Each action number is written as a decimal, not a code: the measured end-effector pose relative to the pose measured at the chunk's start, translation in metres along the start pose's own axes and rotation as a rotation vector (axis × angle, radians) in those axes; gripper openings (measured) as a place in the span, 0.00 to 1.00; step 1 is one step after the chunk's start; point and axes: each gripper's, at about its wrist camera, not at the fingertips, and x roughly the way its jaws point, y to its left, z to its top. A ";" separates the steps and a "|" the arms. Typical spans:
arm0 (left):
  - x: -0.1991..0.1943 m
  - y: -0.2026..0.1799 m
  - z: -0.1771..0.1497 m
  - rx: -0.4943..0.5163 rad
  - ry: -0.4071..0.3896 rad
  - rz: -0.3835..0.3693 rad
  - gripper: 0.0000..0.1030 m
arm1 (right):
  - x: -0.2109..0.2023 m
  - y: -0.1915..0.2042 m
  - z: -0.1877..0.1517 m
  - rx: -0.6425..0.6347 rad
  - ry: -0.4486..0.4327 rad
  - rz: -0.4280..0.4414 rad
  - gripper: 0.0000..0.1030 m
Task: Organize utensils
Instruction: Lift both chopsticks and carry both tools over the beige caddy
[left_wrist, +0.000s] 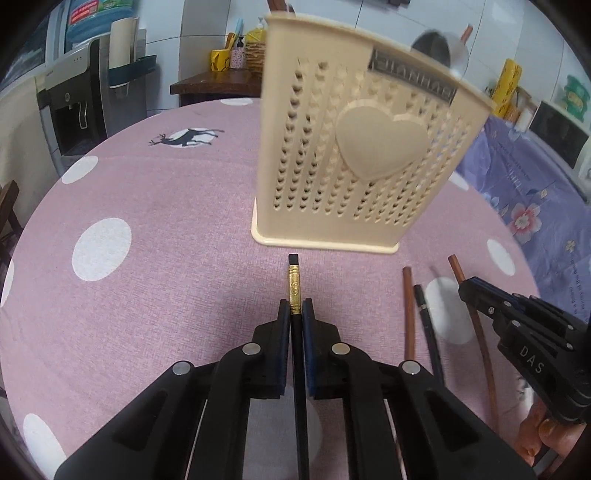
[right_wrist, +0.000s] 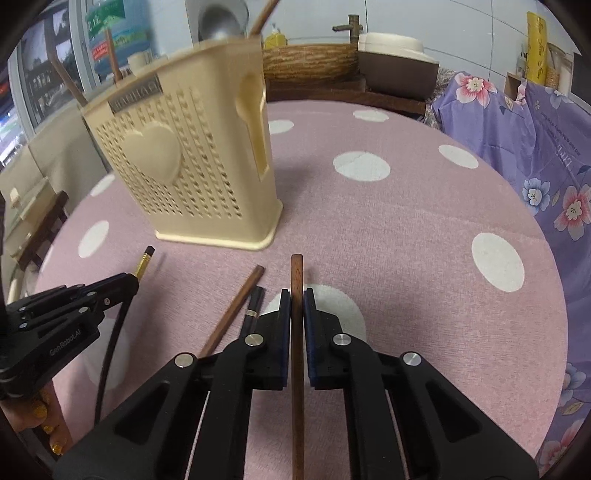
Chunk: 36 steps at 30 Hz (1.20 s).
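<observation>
A cream utensil holder (left_wrist: 354, 155) with a heart on its front stands on the pink dotted table, also in the right wrist view (right_wrist: 192, 166); a ladle and wooden handles stick out of it. My left gripper (left_wrist: 295, 308) is shut on a black chopstick with a gold band (left_wrist: 294, 284), its tip pointing at the holder's base. My right gripper (right_wrist: 297, 297) is shut on a brown wooden chopstick (right_wrist: 297, 273). A second brown chopstick (right_wrist: 236, 306) and a second black one (right_wrist: 253, 308) lie on the table to its left.
The round table (left_wrist: 166, 206) has a pink cloth with white dots. A purple floral cloth (right_wrist: 535, 155) covers furniture on the right. A water dispenser (left_wrist: 81, 96) stands at the far left. A wooden side table (left_wrist: 218, 83) with cups is behind the holder.
</observation>
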 end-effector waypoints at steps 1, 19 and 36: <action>-0.008 0.002 0.002 -0.006 -0.013 -0.017 0.08 | -0.007 0.000 0.001 0.004 -0.017 0.009 0.08; -0.154 0.017 0.031 0.007 -0.332 -0.141 0.07 | -0.165 0.004 0.027 0.001 -0.329 0.087 0.08; -0.158 0.018 0.029 0.022 -0.345 -0.144 0.07 | -0.175 0.009 0.028 -0.024 -0.350 0.069 0.08</action>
